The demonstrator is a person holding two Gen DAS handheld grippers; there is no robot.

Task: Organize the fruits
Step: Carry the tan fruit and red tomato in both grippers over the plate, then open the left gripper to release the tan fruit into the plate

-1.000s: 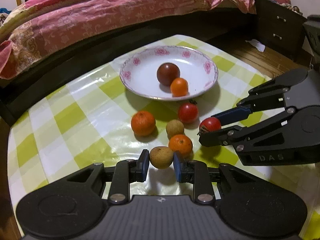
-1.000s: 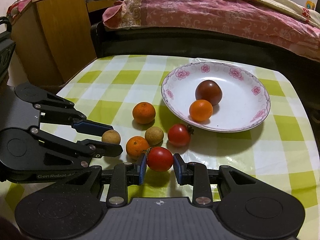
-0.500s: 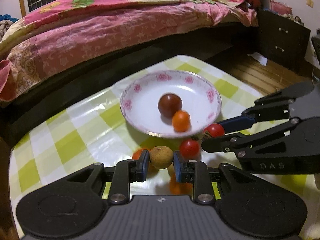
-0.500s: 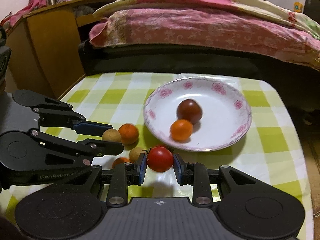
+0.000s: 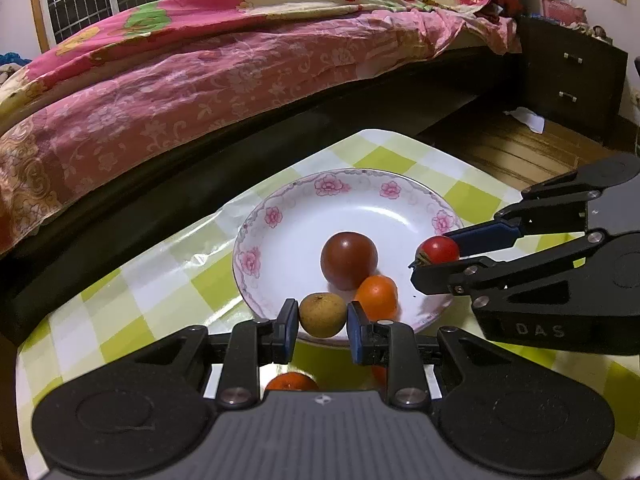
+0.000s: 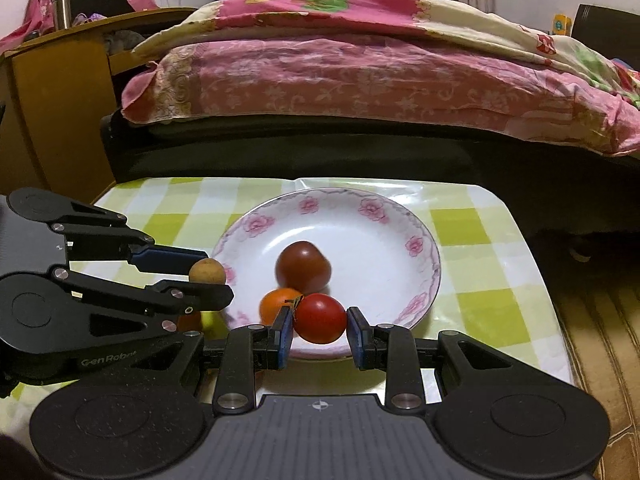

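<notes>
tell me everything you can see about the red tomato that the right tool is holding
The red tomato is small, round and glossy, evenly bright red, with a dark dried calyx at its upper left. It is clamped between the blue pads of the right tool, one pad on each side, and held in the air over the near edge of the flowered plate. From the left wrist view it hangs above the plate's right rim. Nothing but the pads appears to touch it.

left gripper (image 5: 323, 320): matte black, blue pads, silver screws | right gripper (image 6: 319, 330): same, "DAS" marking
</notes>
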